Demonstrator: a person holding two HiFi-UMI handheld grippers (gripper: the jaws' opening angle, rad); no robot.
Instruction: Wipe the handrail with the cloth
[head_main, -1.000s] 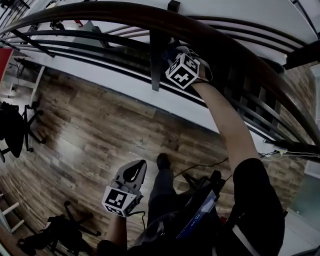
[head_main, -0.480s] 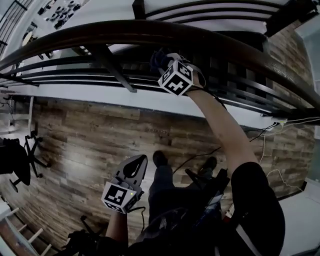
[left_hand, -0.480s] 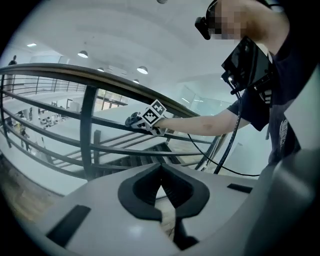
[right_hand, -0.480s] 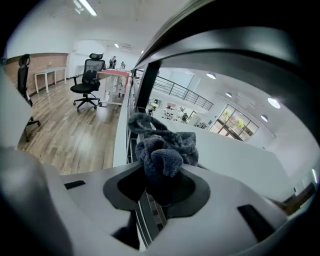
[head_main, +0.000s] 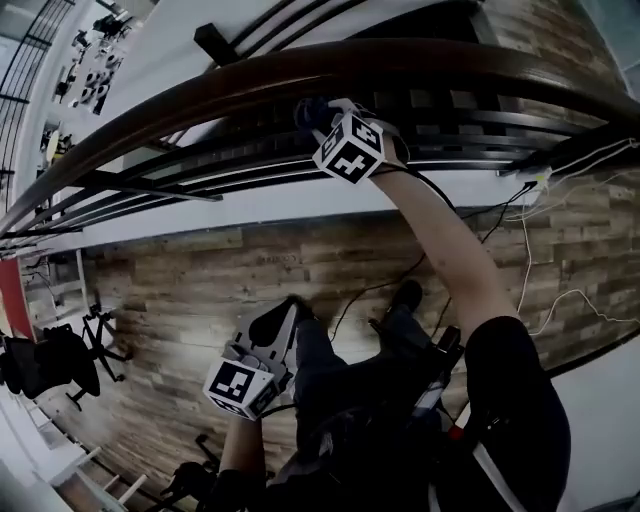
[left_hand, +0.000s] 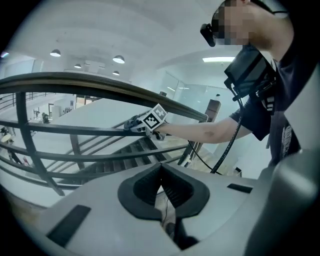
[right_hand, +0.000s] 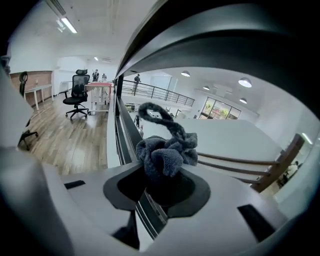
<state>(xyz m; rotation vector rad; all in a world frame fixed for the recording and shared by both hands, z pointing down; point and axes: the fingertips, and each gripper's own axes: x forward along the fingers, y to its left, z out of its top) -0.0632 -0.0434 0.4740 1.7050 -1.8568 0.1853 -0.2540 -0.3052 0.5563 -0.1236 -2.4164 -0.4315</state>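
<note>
A dark brown wooden handrail (head_main: 420, 62) curves across the top of the head view. My right gripper (head_main: 312, 112) is raised to it and shut on a bunched dark grey cloth (head_main: 306, 108) just below the rail's near edge. In the right gripper view the cloth (right_hand: 162, 152) bulges out of the shut jaws, and the handrail (right_hand: 215, 47) looms close above it. I cannot tell whether cloth and rail touch. My left gripper (head_main: 277, 322) hangs low by the person's legs, shut and holding nothing. In the left gripper view its jaws (left_hand: 161, 174) meet, with the handrail (left_hand: 100, 85) and cloth (left_hand: 131, 121) beyond.
Black metal bars (head_main: 250, 170) run under the rail. Below lies a wood floor (head_main: 180, 280) with office chairs (head_main: 45, 365) at the left. Cables (head_main: 520, 240) and a power strip (head_main: 532, 178) lie at the right. An office chair (right_hand: 77, 95) stands far along the walkway.
The head view has swung, so the rail now arcs differently across the frame. My right gripper stays up at the rail with the cloth. The left gripper stays low and shut.
</note>
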